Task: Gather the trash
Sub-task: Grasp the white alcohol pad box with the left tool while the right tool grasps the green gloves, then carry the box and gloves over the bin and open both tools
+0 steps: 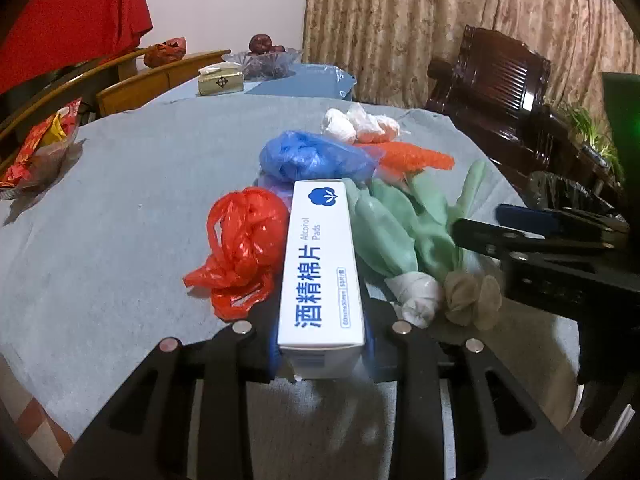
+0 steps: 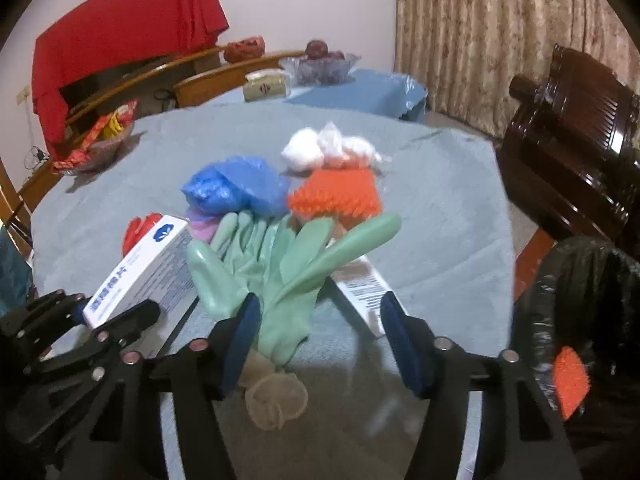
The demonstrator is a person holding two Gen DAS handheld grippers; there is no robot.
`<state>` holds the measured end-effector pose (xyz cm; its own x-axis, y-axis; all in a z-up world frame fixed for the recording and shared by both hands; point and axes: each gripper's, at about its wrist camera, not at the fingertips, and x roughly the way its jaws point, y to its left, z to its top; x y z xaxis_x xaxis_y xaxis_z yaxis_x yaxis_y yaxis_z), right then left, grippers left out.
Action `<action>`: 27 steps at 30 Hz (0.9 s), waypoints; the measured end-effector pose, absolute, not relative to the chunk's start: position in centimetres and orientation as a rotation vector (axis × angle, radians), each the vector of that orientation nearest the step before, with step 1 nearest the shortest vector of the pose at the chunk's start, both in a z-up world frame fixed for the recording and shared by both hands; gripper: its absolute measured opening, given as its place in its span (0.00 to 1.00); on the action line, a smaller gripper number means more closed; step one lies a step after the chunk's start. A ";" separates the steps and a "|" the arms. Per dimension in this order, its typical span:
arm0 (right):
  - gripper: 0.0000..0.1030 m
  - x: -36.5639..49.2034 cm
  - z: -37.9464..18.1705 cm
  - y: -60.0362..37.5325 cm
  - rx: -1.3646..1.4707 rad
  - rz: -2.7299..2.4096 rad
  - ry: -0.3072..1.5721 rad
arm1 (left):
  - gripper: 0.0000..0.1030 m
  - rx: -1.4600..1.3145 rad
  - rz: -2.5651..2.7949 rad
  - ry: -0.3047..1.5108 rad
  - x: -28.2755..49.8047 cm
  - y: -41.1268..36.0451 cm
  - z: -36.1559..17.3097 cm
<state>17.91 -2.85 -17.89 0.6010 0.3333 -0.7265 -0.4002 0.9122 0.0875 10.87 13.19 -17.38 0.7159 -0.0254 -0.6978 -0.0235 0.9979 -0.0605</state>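
The left gripper (image 1: 320, 344) was clamped on the near end of the white alcohol-pad box (image 1: 320, 264), which lay on the surface (image 1: 140, 184) between the red bag (image 1: 244, 248) and the green gloves (image 2: 276, 264). The right gripper (image 2: 320, 340) stood half open astride the gloves' cuff, pads not yet pressing. It needed to close low on the bunched cuff, then lift clear toward the black-lined bin (image 2: 580, 300) at the right.

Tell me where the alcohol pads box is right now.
The alcohol pads box sits mid-table between the pads of the left hand-held gripper, with the red plastic bag on its left and the green gloves on its right.
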 end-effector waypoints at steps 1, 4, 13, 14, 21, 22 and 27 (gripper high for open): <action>0.51 18.1 -18.1 -2.6 -0.087 0.434 0.831 | 0.29 -0.070 -0.003 0.777 11.0 13.2 -17.5; 0.41 18.7 -18.7 -1.6 -0.104 0.463 0.849 | 0.29 -0.073 -0.006 0.780 11.3 13.3 -17.9; 0.19 18.5 -18.7 -0.9 -0.092 0.541 0.885 | 0.28 -0.108 -0.002 0.772 11.4 13.5 -17.7; 0.19 18.4 -18.5 -1.0 -0.093 0.542 0.878 | 0.28 -0.107 -0.004 0.765 11.3 13.4 -17.4; 0.18 16.8 -14.9 -3.2 -0.047 0.554 0.801 | 0.28 -0.115 -0.016 0.709 10.4 12.7 -14.4; 0.18 16.4 -14.2 -3.6 -0.042 0.554 0.785 | 0.28 -0.115 -0.017 0.698 10.3 12.6 -13.9; 0.18 15.1 -11.1 -5.7 -0.012 0.538 0.714 | 0.28 -0.107 -0.036 0.657 9.8 11.4 -11.6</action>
<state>15.15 -5.75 -11.12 0.6260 0.4652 -0.6259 -0.4734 0.8645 0.1691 9.77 11.40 -11.56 0.7915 -0.0674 -0.6075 0.0000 0.9939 -0.1104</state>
